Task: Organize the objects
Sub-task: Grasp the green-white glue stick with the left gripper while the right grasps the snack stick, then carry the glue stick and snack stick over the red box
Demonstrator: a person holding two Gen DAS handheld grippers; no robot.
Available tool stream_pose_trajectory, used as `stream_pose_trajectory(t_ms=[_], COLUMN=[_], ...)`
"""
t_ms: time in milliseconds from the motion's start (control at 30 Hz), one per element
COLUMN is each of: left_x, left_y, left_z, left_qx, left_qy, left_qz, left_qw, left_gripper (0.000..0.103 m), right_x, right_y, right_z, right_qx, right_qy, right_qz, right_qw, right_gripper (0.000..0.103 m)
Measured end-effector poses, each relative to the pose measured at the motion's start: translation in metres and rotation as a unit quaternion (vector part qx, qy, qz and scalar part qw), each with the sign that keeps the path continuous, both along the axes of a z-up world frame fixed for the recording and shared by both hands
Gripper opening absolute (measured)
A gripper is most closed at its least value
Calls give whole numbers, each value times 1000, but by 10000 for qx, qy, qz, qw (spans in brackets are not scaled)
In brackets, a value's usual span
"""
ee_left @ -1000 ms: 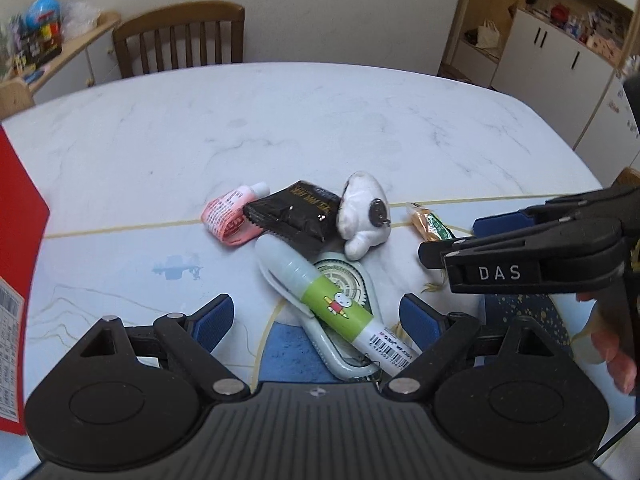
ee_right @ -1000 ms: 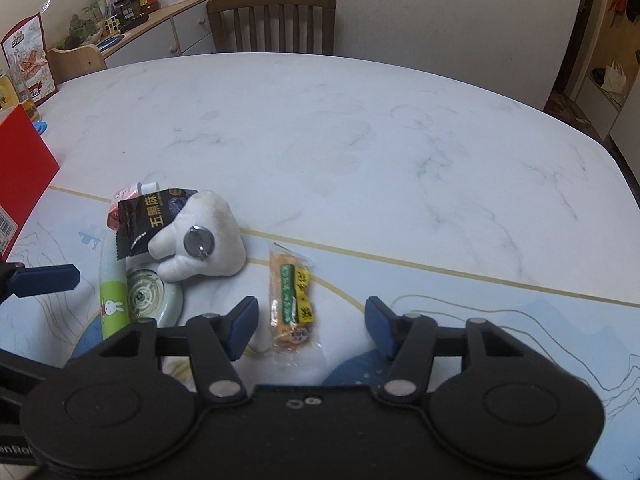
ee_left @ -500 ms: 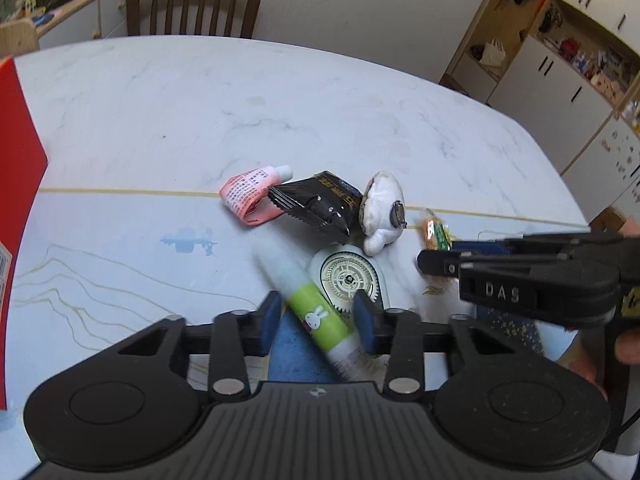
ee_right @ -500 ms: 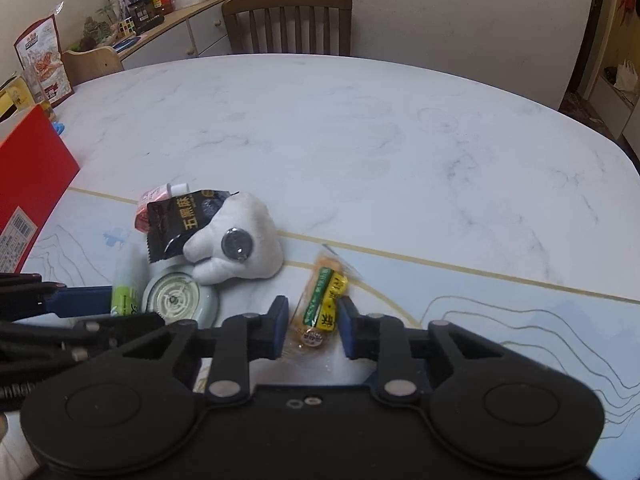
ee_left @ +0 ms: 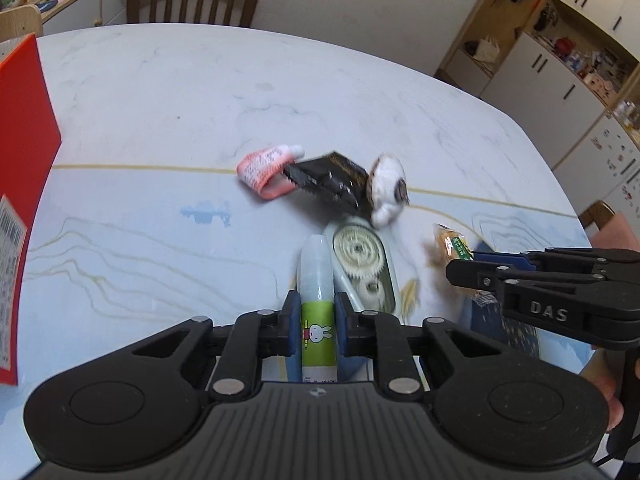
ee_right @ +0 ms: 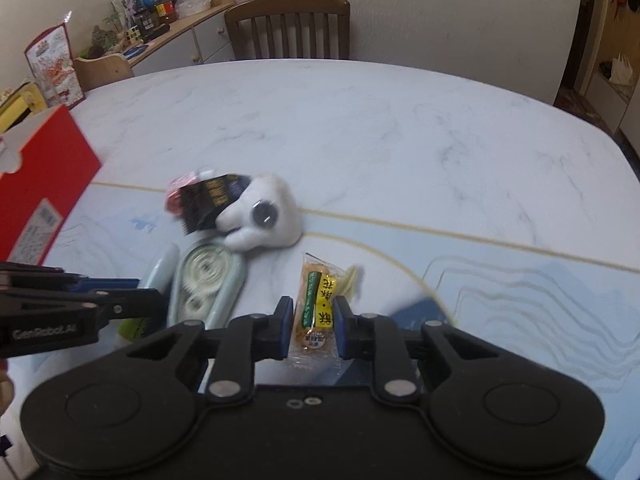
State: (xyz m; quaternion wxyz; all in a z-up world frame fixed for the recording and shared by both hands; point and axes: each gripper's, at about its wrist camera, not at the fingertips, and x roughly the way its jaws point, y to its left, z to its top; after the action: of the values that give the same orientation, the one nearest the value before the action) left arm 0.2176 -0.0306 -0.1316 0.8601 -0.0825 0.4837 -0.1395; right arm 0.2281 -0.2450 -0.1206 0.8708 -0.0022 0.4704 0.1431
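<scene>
Left gripper [ee_left: 316, 326]: fingers clamped on glue stick [ee_left: 317, 280], cap end pointing toward far edge of bench [ee_left: 200, 100].

Right gripper [ee_right: 311, 330]: fingers clamped on snack bar [ee_right: 318, 300], wrapper end sticking out ahead of pads.

Remaining pile, near middle of bench toward the near edge: tape dispenser [ee_left: 362, 258] just beside glue stick, lying flat; white plush [ee_right: 264, 216] touching dispenser's far end; black sachet [ee_left: 328, 180] leaning against plush; pink tube [ee_left: 266, 168] partly under sachet.

Red box [ee_right: 40, 184]: at left edge of bench, well apart from pile; likely drop-off point, though not certain.

Step in hand, as judged: double pick-up, both items gripped, lift not yet clearly made; whether either item is off the surface cannot be told.

Next move calls for: straight lift of both, glue stick kept clear of dispenser; then carry toward the box without crossing hands.

Risk: thin wrapper slipping from pads; stick dragging dispenser.
</scene>
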Motion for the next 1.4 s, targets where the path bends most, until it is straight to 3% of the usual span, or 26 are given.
stream_pose_trajectory(t_ms=[367, 533, 867, 1400], left_x=[-52, -70, -89, -81], left_y=[26, 47, 95, 204], left_z=[13, 21, 50, 117], left_qx=[-203, -565, -1115, -1004], left_qy=[-53, -70, -245, -792], left_qz=[-227, -110, 146, 378], left_qw=[9995, 9983, 9934, 9911], left_gripper=[17, 17, 17, 17], right_x=[-57, -79, -91, -73], right_y=[18, 29, 70, 172], right_z=[26, 33, 67, 123], right_qx=[304, 355, 358, 529], right_qy=[35, 68, -273, -859], right_qz=[346, 447, 784, 1214], right_qw=[9989, 9983, 9959, 9875], right_gripper=[20, 20, 20, 20])
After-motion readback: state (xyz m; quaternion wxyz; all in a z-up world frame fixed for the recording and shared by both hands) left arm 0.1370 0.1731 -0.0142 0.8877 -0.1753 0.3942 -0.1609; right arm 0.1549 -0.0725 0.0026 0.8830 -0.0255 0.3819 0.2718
